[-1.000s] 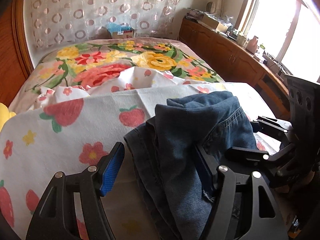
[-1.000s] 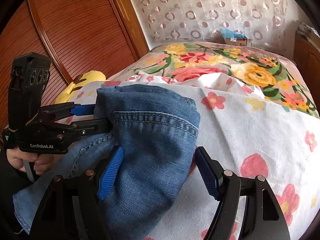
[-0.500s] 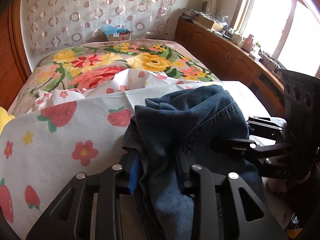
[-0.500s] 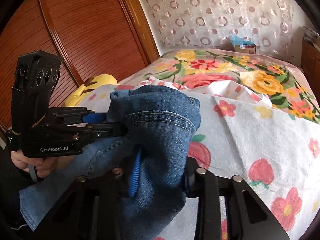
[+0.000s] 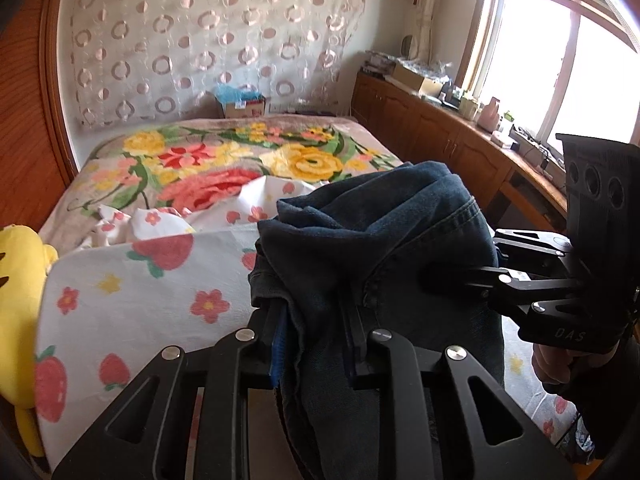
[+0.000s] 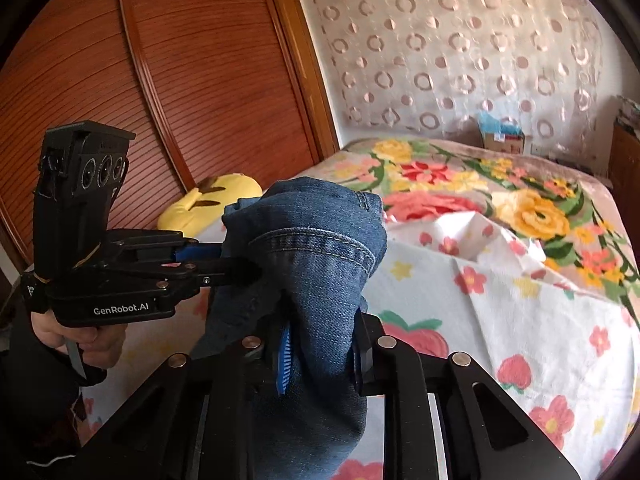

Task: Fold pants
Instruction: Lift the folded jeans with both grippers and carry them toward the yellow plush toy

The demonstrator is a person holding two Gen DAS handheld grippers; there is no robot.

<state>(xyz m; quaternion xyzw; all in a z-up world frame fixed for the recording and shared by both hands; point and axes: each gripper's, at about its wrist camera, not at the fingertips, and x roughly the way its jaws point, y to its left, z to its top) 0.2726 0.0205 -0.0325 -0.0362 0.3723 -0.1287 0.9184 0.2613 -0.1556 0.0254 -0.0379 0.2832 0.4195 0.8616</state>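
Blue denim pants (image 5: 384,248), bunched and lifted above the near end of the bed, gripped at two places along the stitched edge.
Left gripper (image 5: 316,344): black frame, blue pads; jaws just closed in, now pinching a fold of denim between them. Lettering "GenRobot.AI" in white on its body, read from the right wrist view (image 6: 236,264); bare hand (image 6: 80,336) around the handle below.
Right gripper (image 6: 320,352): same black build, blue ribbed pads; jaws just closed in, now pinching a hanging roll of denim. Lettering "DAS" faint on its side, read from the left wrist view (image 5: 460,276); rest of that wording not legible.
White sheet printed with red strawberries and small flowers (image 5: 132,300), spread over the near part of the bed, rumpled at its far edge, under the pants.
Plush blanket with large yellow, red and pink flowers (image 5: 224,160), covering the far part of the bed.
Yellow soft toy with dark markings (image 6: 218,200), at the bed's edge beside the wooden wall.
Small cardboard box with blue contents (image 5: 242,102), at the head of the bed; print on it too small to read.
Pale sheer curtain with ring pattern (image 5: 200,40), across the back wall.
Reddish-brown slatted wooden panels (image 6: 168,80), along one side of the room.
Low wooden cabinets (image 5: 432,136) under a bright window (image 5: 560,60), tops crowded with boxes and small containers.
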